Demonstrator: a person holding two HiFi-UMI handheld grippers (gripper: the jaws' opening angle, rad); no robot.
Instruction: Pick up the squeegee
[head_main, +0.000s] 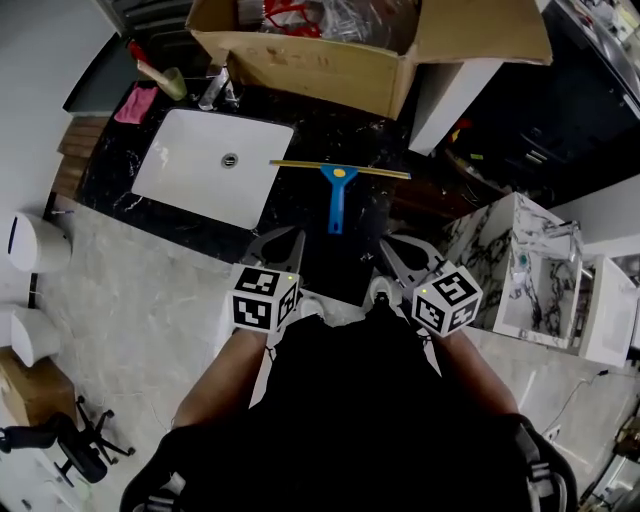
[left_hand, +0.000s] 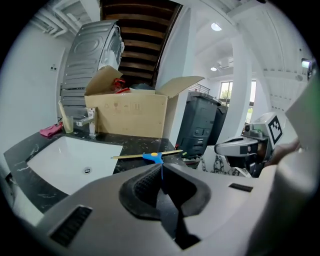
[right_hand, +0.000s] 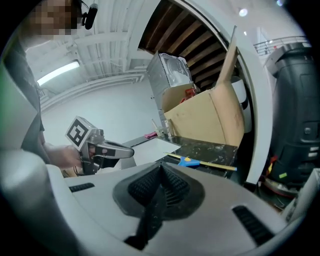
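Blue-handled and yellow-bladed, the squeegee lies flat on the black marble counter. It sits just right of the white sink and in front of the cardboard box, with its handle toward the person. Left gripper and right gripper both hang short of the counter edge, jaws pressed together on nothing. I reckon the risk is arriving closed: shut tips would shove the flat handle across the slick stone instead of straddling it. A pinch at the handle's very end could also let the long blade sag or swing.
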